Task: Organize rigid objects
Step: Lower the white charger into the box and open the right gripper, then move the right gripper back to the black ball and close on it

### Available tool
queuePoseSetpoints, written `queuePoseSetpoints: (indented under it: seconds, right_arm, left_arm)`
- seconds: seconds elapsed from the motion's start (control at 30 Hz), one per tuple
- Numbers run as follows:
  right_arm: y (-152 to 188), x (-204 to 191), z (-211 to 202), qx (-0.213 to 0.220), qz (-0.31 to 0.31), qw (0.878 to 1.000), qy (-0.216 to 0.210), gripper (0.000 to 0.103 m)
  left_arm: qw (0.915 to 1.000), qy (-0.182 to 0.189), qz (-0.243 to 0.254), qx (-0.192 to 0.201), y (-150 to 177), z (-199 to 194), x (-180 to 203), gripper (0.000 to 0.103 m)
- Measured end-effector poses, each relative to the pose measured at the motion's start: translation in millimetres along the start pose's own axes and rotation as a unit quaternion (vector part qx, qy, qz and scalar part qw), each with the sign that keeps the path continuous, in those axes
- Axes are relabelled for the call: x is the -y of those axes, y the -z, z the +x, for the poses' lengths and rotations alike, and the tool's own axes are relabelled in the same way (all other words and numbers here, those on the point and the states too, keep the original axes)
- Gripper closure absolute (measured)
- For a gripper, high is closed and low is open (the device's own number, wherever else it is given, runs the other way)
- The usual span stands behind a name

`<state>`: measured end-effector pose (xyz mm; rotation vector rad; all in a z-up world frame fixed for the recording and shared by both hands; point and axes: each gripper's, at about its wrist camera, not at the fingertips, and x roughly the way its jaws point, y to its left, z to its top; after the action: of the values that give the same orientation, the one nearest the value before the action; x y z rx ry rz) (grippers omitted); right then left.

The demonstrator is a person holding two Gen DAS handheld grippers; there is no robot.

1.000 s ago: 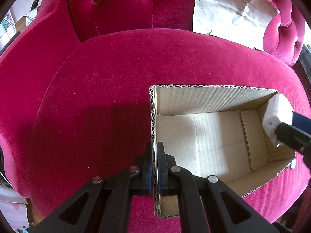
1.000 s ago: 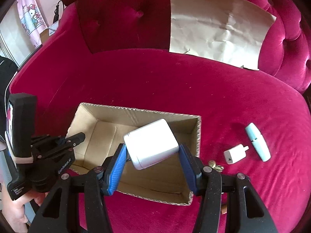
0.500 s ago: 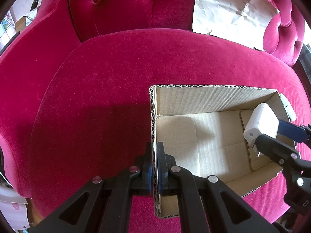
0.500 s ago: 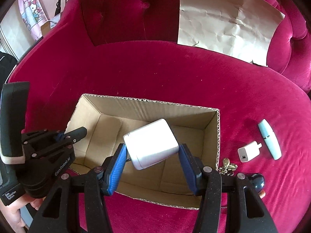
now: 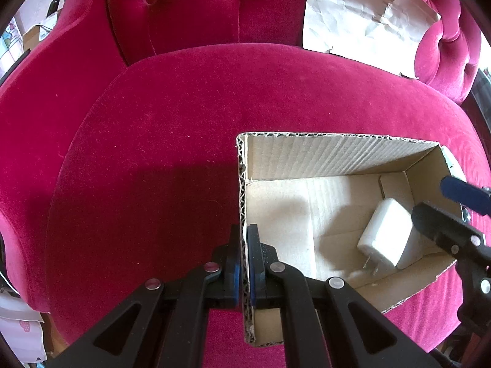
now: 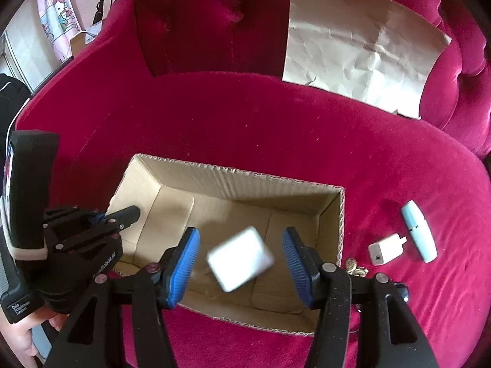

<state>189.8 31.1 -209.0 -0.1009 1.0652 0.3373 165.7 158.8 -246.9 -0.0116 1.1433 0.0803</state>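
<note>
Logged: my pads (image 6: 184, 263) were blue w/ ribbing; charger (image 6: 240, 259) white; box (image 6: 245, 181) tan, corrugated; sofa (image 6: 245, 122) magenta velvet; tube (image 6: 419, 230) pale blue.

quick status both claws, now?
Left claw: shut on the cardboard box wall.
Right claw: open, holding nothing; white charger lies loose in the box.

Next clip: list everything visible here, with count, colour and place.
Cardboard box: one, brown, on the sofa seat.
Large charger: one, white, inside the box, free of the fingers.
Small charger: one, white, on the seat right of the box.
Tube: one, pale blue, beside the small charger.
Gold trinket: one, by the box's right corner.
Paper sheet: one, cream, against the backrest.
Sofa: one, magenta.
Left tool: clamped on the box wall.
Right tool: open above the box.
</note>
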Motion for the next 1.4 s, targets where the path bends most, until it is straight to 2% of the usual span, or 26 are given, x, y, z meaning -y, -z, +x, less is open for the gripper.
queuePoseSetpoints:
  seconds: [0.03,0.1,0.17,0.3,1.4]
  right_arm:
    - [-0.4,0.3,-0.6,0.002,-0.002,1.0,0.005,0.033]
    - [-0.5,0.4,-2.3,0.009,-0.006,1.0,0.011,0.017]
    - [-1.0,0.5,-3.8,0.014,-0.008,1.0,0.013,0.007]
    - [-1.1,0.7,-4.7,0.017,-0.013,1.0,0.015,0.0]
    - [5.9,31.9,-19.9,0.037,0.026,0.999,0.02,0.0]
  left_arm:
    - [1.0,-0.001,0.002,0.0,0.0,0.3,0.5,0.099]
    - [1.0,0.0,0.0,0.0,-0.8,0.7,0.1,0.099]
    - [1.0,0.0,0.0,0.0,-1.0,1.2,0.3,0.099]
    - [1.0,0.0,0.0,0.0,-0.9,1.2,0.6,0.099]
    - [1.0,-0.005,-0.001,0.0,-0.6,0.4,0.8,0.099]
